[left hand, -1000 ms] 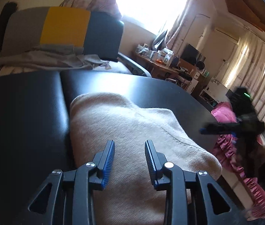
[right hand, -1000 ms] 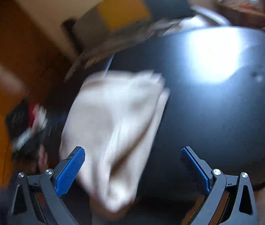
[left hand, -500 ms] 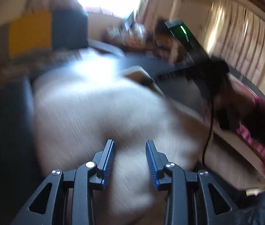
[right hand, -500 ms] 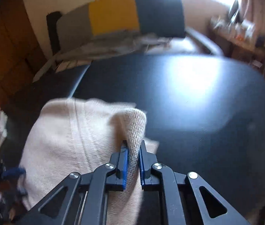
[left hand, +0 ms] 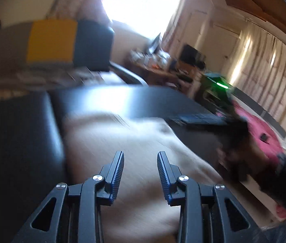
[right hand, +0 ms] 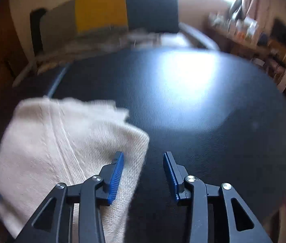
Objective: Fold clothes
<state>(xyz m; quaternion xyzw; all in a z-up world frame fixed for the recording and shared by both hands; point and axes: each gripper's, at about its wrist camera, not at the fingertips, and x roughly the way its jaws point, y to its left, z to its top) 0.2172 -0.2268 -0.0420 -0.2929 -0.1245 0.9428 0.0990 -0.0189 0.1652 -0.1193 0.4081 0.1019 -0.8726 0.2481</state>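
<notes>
Two sets of fingers are in view over one cream knitted garment (right hand: 62, 151) lying on a black desk (right hand: 193, 111).

Right gripper (right hand: 143, 174): its jaws have just been opening and now stand apart with nothing pressed between them. The garment's rounded folded corner lies under and just ahead of the left finger; the cloth edge runs down between the fingers, nearer the left one. The right finger (right hand: 170, 174) stands over bare desk. Ahead of and to the right of these fingers the desk surface is open as far as its curved far rim, with a bright glare patch on it.

Left gripper (left hand: 141, 174): jaws parted, blue ribbed pads clear of each other, no cloth caught between them. The garment (left hand: 132, 141) fills the area beneath and ahead of both fingers; this view is motion-blurred, so the cloth edges read only roughly. Its left edge lies left of the left finger, beside a seam in the desk (left hand: 21, 141). Bare desk shows left of that edge and beyond the far edge of the cloth.

Right of the left fingers, the right gripper (left hand: 213, 119) and the person's dark-sleeved hand (left hand: 240, 158) appear blurred at the garment's right edge.

Beyond the desk stands a chair (left hand: 62, 42) with grey, yellow and dark panels.
</notes>
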